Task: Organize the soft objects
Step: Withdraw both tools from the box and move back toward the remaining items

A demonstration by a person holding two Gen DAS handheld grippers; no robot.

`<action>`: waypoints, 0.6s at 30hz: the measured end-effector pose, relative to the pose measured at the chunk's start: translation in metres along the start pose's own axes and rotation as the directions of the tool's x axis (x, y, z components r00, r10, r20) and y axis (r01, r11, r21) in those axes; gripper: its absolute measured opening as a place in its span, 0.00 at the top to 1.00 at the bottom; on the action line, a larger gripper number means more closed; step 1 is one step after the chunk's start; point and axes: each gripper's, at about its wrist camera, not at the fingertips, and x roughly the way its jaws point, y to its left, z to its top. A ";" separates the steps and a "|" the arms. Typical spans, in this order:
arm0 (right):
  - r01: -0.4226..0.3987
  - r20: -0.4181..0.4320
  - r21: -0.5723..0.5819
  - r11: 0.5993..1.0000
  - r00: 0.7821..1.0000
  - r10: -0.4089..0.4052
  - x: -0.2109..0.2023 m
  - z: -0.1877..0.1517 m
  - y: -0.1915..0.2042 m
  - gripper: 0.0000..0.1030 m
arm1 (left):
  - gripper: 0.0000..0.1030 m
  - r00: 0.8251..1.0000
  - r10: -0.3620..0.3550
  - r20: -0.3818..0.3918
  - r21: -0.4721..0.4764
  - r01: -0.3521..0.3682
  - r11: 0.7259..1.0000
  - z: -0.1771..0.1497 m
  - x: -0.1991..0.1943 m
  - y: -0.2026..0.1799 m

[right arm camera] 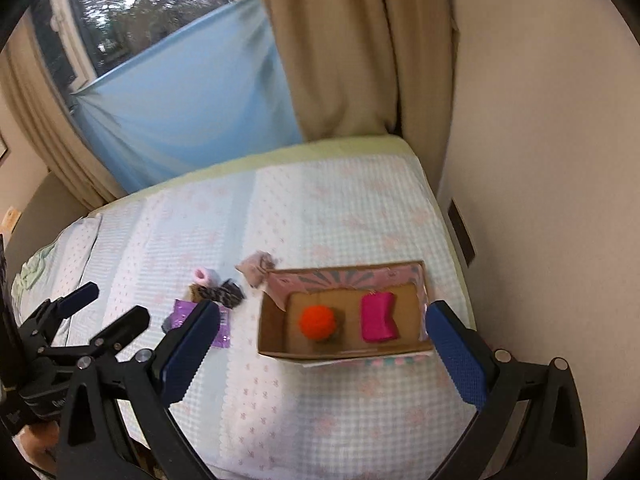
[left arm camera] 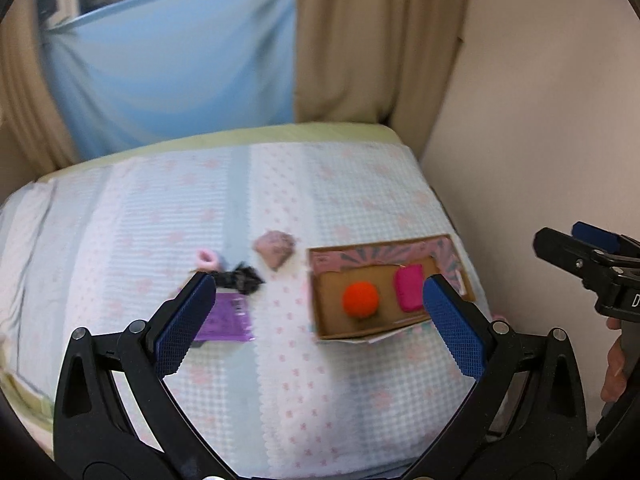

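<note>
Beige curtains [right arm camera: 344, 52] hang either side of a pale blue sheet [right arm camera: 192, 92] pinned across the window, and a cream wall [right arm camera: 540, 120] runs along the right of the bed [right arm camera: 320, 208], which wears a checked pastel cover. On it sits a shallow cardboard box [right arm camera: 280, 350] holding an orange pom-pom [right arm camera: 317, 321] and a pink sponge [right arm camera: 378, 317]. Left of the box lie a mauve cloth [right arm camera: 256, 268], a pink roll [right arm camera: 203, 275], a black scrunchie [right arm camera: 228, 295] and a purple packet [right arm camera: 182, 314]. Both the left gripper [left arm camera: 320, 316] and right gripper [right arm camera: 324, 344] hover above, jaws spread wide, holding nothing.
</note>
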 end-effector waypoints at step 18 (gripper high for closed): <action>-0.131 0.012 -0.109 0.985 0.991 0.133 0.041 -0.013 0.120 0.01 | 0.00 0.993 0.101 0.062 -0.134 -0.092 0.987 -0.058 -0.029 0.153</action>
